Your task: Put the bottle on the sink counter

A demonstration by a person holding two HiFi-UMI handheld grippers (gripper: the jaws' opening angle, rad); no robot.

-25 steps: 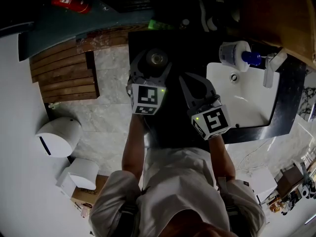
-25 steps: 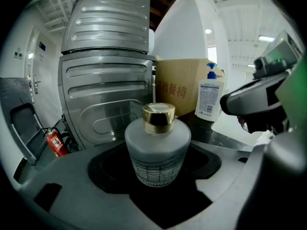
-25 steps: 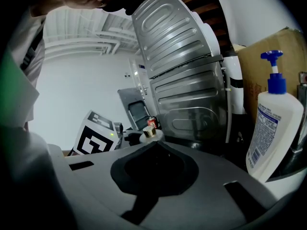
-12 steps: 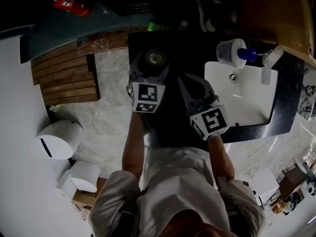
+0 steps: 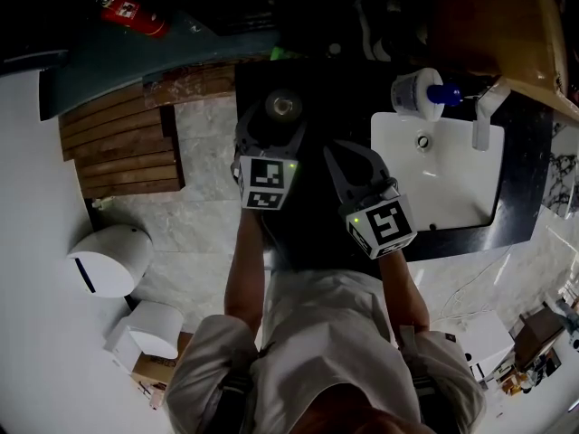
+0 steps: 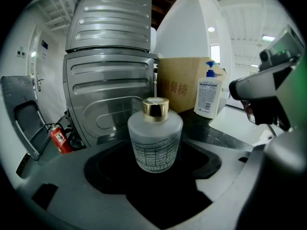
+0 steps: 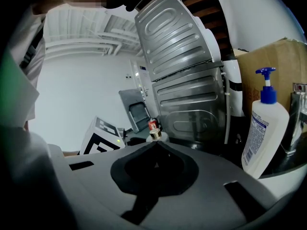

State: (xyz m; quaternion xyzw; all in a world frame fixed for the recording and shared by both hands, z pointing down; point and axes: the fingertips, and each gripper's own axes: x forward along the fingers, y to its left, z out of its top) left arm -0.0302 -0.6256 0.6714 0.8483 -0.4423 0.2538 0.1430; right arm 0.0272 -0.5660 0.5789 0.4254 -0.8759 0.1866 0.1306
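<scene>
Left arm: the forearm (image 5: 242,269) is stretched straight ahead of the body, and the left gripper (image 5: 281,121) is pointed away from the person.
Left jaws: they are set a bottle's width apart and are pressed against both sides of the bottle (image 6: 155,140).
Right arm: the forearm (image 5: 409,287) is angled slightly inward, and the right gripper (image 7: 156,143) is held beside the left one, a little nearer the body.
Right jaws: the tips are brought together and nothing is held between them.
Marker cubes: a black-and-white square pattern is shown on the left cube (image 5: 269,181) and on the right cube (image 5: 382,225); a green light is lit on each.
Bottle, position: it is held at the left jaw tips, above the dark sink counter (image 5: 526,165); whether its base is set down cannot be told.
Bottle, axis: the long axis is kept vertical and the gold cap (image 6: 155,108) is turned upward.
Bottle, markings: a grid of fine lines is printed round the lower half of the frosted glass; no words can be read.
Pump bottle (image 7: 261,138): it is stood beyond and to the right of both grippers; its label print is too small to read.
Cardboard box (image 6: 184,90): it is placed behind the held bottle and is printed with red characters.
Sink (image 5: 452,188): the white basin is set to the right of the right gripper.
</scene>
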